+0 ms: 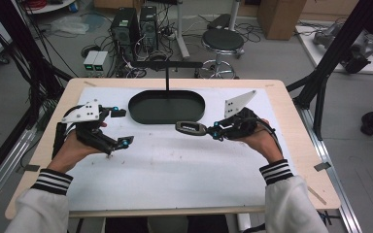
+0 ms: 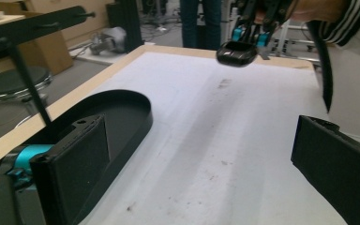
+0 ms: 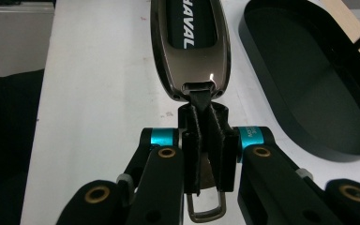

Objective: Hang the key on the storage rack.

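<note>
A dark, glossy car key fob (image 1: 190, 127) marked HAVAL (image 3: 190, 42) hangs level above the white mat. My right gripper (image 1: 212, 131) is shut on the black strap (image 3: 201, 101) at the fob's near end (image 3: 205, 150). A metal ring (image 3: 206, 213) shows below the pads. The fob's tip points left, just in front of the black oval tray (image 1: 141, 116). My left gripper (image 1: 122, 127) is open above the mat's left part, with nothing between its jaws (image 2: 206, 173). In the left gripper view, the fob (image 2: 236, 52) and the right gripper (image 2: 251, 35) are far across the mat.
A black T-shaped stand (image 1: 167, 73) rises from the tray's far side, with its bar (image 2: 33, 26) overhead. The tray (image 3: 309, 79) holds nothing. The white mat (image 1: 184, 170) covers a wooden table. A stool (image 1: 222, 41), computers and cables stand on the floor beyond.
</note>
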`<state>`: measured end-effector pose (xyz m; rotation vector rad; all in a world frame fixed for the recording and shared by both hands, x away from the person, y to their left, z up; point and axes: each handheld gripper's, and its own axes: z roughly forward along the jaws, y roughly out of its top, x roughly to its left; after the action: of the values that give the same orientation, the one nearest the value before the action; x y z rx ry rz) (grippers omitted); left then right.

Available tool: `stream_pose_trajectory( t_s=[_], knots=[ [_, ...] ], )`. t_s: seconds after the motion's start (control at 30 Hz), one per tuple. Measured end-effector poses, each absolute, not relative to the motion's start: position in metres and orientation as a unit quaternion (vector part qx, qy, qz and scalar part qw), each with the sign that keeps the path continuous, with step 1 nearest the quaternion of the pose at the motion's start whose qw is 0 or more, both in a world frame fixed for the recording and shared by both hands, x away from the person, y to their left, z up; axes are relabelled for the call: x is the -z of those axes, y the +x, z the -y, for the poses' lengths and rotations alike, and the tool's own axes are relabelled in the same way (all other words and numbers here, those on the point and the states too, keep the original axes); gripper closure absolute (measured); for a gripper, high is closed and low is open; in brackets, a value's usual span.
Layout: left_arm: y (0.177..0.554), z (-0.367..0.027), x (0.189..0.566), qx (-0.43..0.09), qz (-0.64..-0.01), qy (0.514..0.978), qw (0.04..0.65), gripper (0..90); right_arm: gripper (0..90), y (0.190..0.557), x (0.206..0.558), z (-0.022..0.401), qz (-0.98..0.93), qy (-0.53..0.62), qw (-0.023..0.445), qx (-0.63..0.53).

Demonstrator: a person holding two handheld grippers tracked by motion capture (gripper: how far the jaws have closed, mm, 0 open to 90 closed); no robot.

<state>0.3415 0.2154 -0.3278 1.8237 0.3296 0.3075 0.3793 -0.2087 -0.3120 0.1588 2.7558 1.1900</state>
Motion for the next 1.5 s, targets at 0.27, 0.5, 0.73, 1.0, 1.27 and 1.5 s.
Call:
stream_pose_trajectory(
  t_s=[0.27,0.5,0.73,1.0,1.27,1.5],
  knots=[
    [0.348,-0.194,0.315,-0.120,-0.120,0.799,0.577,5.3,84.7,0.380,0.313,0.196,-0.918,0.042,0.063,-0.390],
    [0.354,-0.168,0.310,-0.113,-0.095,0.822,0.549,5.3,84.7,0.380,0.311,0.184,-0.919,0.030,0.060,-0.387],
    [0.356,-0.153,0.306,-0.108,-0.081,0.830,0.542,5.3,84.7,0.381,0.305,0.172,-0.920,0.015,0.062,-0.386],
    [0.357,-0.136,0.305,-0.100,-0.066,0.849,0.514,5.2,84.6,0.381,0.304,0.162,-0.922,0.010,0.061,-0.382],
    [0.358,-0.123,0.308,-0.093,-0.056,0.861,0.498,5.3,84.6,0.382,0.304,0.158,-0.922,0.005,0.059,-0.383],
    [0.360,-0.116,0.312,-0.086,-0.059,0.866,0.489,5.3,84.6,0.381,0.304,0.155,-0.924,0.004,0.055,-0.378]
  ],
)
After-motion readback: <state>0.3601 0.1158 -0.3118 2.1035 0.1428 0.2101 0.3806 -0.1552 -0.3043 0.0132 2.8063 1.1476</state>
